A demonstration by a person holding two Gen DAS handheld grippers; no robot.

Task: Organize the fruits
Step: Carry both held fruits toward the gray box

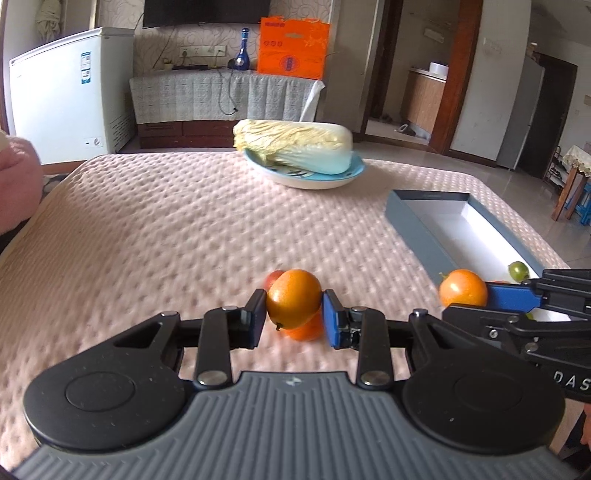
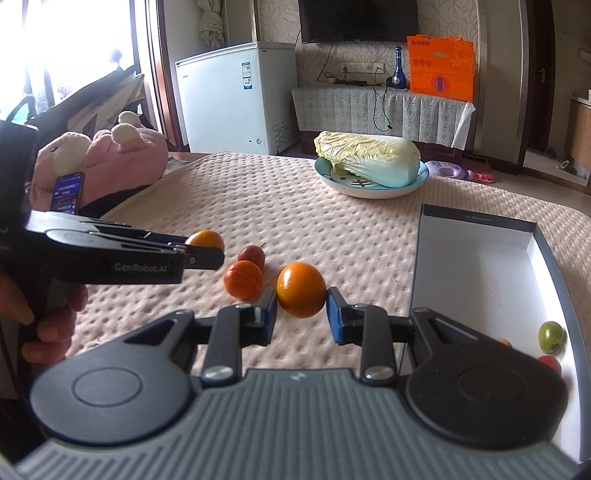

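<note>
Pink quilted cloth (image 1: 155, 229) covered the table, a cabbage on a blue plate (image 2: 371, 184) at the far end. My left gripper (image 1: 294, 308) held a small orange tomato (image 1: 293, 303) squarely between its pads, above two loose fruits. My right gripper (image 2: 301, 295) pinched another orange tomato (image 2: 301, 294), just beside the grey, white-lined tray (image 2: 480, 266). I judged both picks made; next, each needed carrying rightward over the tray rim.

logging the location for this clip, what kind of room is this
Most likely a home living room: a wall-mounted TV above a cloth-covered cabinet, a white chest freezer, and a pink plush toy beside the quilted table.
</note>
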